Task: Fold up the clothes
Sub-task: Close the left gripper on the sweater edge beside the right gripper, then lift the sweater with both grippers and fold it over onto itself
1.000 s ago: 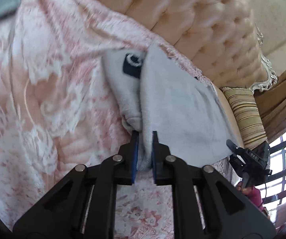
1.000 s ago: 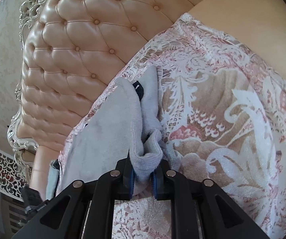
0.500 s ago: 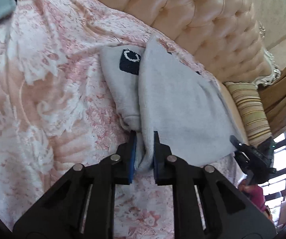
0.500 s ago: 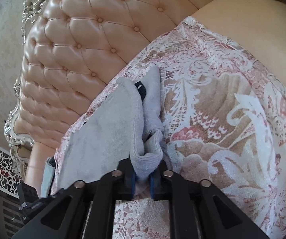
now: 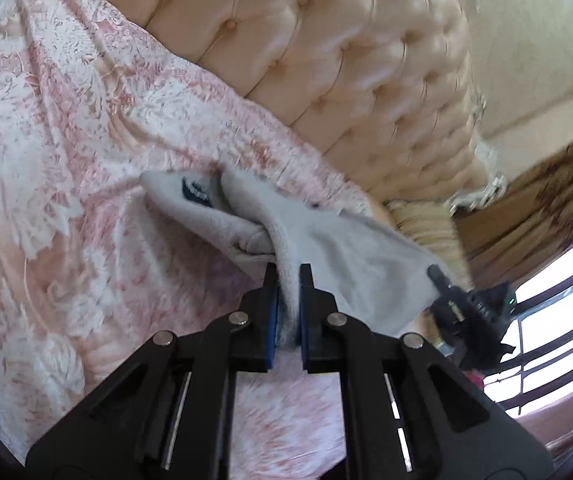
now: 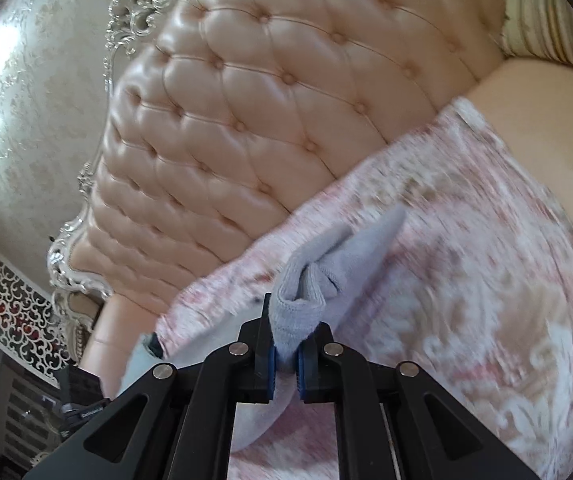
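**Grey garment gripped at two points, fold under way but not laid down**

The left tongs (image 5: pixel 288 280) are clamped on a thick edge of the grey garment (image 5: pixel 342 256), the cloth pinched between the blue pads, and their jaws have just been closing on it. The right tongs (image 6: pixel 286 344) are likewise closed on a bunched, ribbed hem of the same grey garment (image 6: pixel 326 264); their jaws too have just been closing, with the fabric between them. In the left wrist view the other tongs show at the garment's far corner, so the piece hangs stretched between the two grips, above the pink floral bedspread (image 5: pixel 66 184), its far end with a dark label (image 5: pixel 195 194) seemingly still resting on the cover.

As a judgement, the task is at an early-to-middle stage: the garment already looks doubled along its length, one layer rolled under the other, but no tidy folded packet lies on the bed. The cloth has yet to be carried over, laid flat and released.

Much is unclear. Both views are smeared by motion blur. What kind of garment it is cannot be told, since most of it is bunched or hidden behind the tongs. Behind it stand the tufted headboard (image 6: pixel 254 128) and a striped pillow (image 5: pixel 422 224), partly cut off. A grey-blue item at the left view's upper-left edge is too cropped to identify
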Demonstrator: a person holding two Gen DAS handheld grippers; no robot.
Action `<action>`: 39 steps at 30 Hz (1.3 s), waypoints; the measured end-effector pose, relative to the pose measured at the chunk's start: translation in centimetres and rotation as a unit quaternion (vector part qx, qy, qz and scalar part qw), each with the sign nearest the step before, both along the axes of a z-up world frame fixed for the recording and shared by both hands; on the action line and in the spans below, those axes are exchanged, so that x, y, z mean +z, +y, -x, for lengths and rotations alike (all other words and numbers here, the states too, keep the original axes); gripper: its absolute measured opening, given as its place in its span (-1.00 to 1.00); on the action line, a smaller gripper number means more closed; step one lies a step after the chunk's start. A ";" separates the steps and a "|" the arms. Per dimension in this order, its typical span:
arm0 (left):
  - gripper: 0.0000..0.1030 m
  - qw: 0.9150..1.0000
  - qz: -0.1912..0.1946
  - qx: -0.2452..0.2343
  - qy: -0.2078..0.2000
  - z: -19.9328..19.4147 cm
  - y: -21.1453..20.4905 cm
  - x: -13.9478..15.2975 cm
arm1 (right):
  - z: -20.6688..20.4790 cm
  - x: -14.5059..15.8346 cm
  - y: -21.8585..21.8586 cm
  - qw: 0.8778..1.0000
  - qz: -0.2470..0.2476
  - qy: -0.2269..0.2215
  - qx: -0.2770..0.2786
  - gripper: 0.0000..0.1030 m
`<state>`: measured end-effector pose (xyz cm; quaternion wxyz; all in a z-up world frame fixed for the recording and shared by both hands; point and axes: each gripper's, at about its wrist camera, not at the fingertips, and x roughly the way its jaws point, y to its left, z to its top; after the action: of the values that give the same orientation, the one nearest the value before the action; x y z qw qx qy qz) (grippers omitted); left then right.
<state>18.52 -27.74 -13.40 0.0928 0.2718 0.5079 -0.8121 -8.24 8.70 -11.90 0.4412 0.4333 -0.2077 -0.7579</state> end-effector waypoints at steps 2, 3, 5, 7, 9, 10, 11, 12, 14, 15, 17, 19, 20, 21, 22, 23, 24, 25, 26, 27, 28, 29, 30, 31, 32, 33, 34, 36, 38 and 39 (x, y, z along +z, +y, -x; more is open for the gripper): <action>-0.81 1.000 -0.011 0.007 0.016 0.1 -1.2 0.9 | 0.5 1.7 -1.1 1.000 0.009 0.008 0.006 -0.86; -0.81 0.999 -0.018 0.011 0.026 0.1 -1.9 1.5 | 0.7 2.7 -1.8 1.000 0.015 0.013 0.011 -0.86; -0.81 0.999 -0.025 0.016 0.043 -0.1 -3.0 2.7 | 1.0 4.7 -3.3 0.999 0.026 0.024 0.021 -0.86; -0.81 0.998 -0.027 0.023 0.056 -0.5 -4.1 3.8 | 1.1 6.6 -5.0 0.998 0.034 0.035 0.029 -0.86; -0.81 0.997 -0.021 0.028 0.069 -1.0 -5.0 5.3 | 1.0 8.0 -6.4 0.998 0.044 0.040 0.037 -0.86; -0.81 0.997 -0.013 0.033 0.075 -1.6 -5.5 6.4 | 0.8 8.8 -7.3 0.997 0.047 0.044 0.042 -0.86; -0.81 0.996 -0.006 0.036 0.079 -2.0 -5.9 7.2 | 0.5 9.7 -8.3 0.996 0.048 0.051 0.048 -0.86; -0.81 0.996 0.000 0.040 0.083 -2.6 -6.3 8.0 | 0.1 10.6 -9.5 0.996 0.050 0.057 0.057 -0.86; -0.81 0.994 0.018 0.052 0.092 -4.5 -7.5 9.7 | -1.0 12.3 -12.1 0.993 0.055 0.067 0.077 -0.86; -0.81 0.993 0.025 0.061 0.096 -5.8 -8.2 10.5 | -1.6 13.1 -13.6 0.992 0.056 0.072 0.088 -0.86; -0.81 0.990 0.043 0.086 0.103 -9.2 -9.8 12.2 | -3.1 14.4 -16.5 0.989 0.059 0.084 0.111 -0.86; -0.81 0.987 0.057 0.111 0.104 -12.7 -11.4 13.4 | -5.0 15.6 -20.2 0.984 0.067 0.093 0.138 -0.86; -0.81 0.984 0.068 0.127 0.102 -14.9 -12.4 14.2 | -6.1 16.2 -22.3 0.981 0.075 0.096 0.153 -0.86; -0.81 0.982 0.078 0.140 0.098 -16.7 -13.3 14.9 | -7.1 16.7 -24.3 0.978 0.082 0.097 0.166 -0.86; -0.81 0.980 0.087 0.152 0.095 -18.4 -14.0 15.5 | -8.2 17.0 -26.6 0.975 0.090 0.096 0.180 -0.86; -0.81 0.977 0.098 0.168 0.091 -20.6 -15.0 16.3 | -9.4 17.2 -29.0 0.972 0.097 0.094 0.195 -0.86; -0.81 0.973 0.109 0.183 0.086 -22.5 -15.9 16.9 | -10.6 17.3 -31.4 0.968 0.103 0.091 0.209 -0.86; -0.81 0.970 0.118 0.196 0.082 -24.0 -16.6 17.3 | -11.9 17.2 -34.1 0.965 0.108 0.086 0.225 -0.86; -0.81 0.967 0.126 0.209 0.078 -25.6 -17.3 17.7 | -13.2 17.1 -36.5 0.961 0.113 0.080 0.239 -0.86; -0.81 0.963 0.134 0.223 0.074 -27.2 -18.1 18.1 | -14.5 16.8 -38.8 0.958 0.116 0.075 0.253 -0.86; -0.81 0.959 0.139 0.236 0.069 -28.8 -18.8 18.2 | -15.6 16.5 -40.9 0.955 0.118 0.069 0.265 -0.86; -0.81 0.955 0.144 0.250 0.064 -30.4 -19.5 18.3 | -16.6 16.1 -42.8 0.952 0.119 0.064 0.276 -0.86; -0.81 0.951 0.150 0.263 0.059 -32.0 -20.2 18.4 | -17.8 15.7 -44.7 0.949 0.120 0.059 0.287 -0.86; -0.81 0.947 0.153 0.277 0.056 -33.6 -20.6 18.3 | -19.1 15.2 -46.8 0.945 0.121 0.054 0.299 -0.86; -0.81 0.942 0.157 0.291 0.053 -35.2 -21.0 18.1 | -20.4 14.7 -48.8 0.941 0.122 0.049 0.311 -0.86; -0.81 0.938 0.161 0.304 0.049 -36.8 -21.3 18.0 | -21.6 14.2 -50.6 0.938 0.123 0.045 0.322 -0.86; -0.81 0.934 0.166 0.314 0.046 -37.8 -21.4 17.6 | -22.8 13.6 -52.3 0.933 0.125 0.042 0.334 -0.86; -0.81 0.925 0.175 0.335 0.039 -40.3 -21.0 16.1 | -25.2 12.0 -55.0 0.925 0.127 0.040 0.356 -0.86; -0.81 0.921 0.175 0.345 0.029 -41.8 -20.3 14.2 | -26.9 9.9 -56.3 0.920 0.123 0.036 0.371 -0.86; -0.81 0.921 0.169 0.350 0.026 -42.4 -19.6 12.5 | -27.5 8.5 -56.7 0.919 0.117 0.034 0.375 -0.86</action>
<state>60.91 -47.30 -0.93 0.4024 0.0360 0.4284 -0.8082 19.30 -47.97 -3.43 0.7478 0.3988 -0.1024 -0.5208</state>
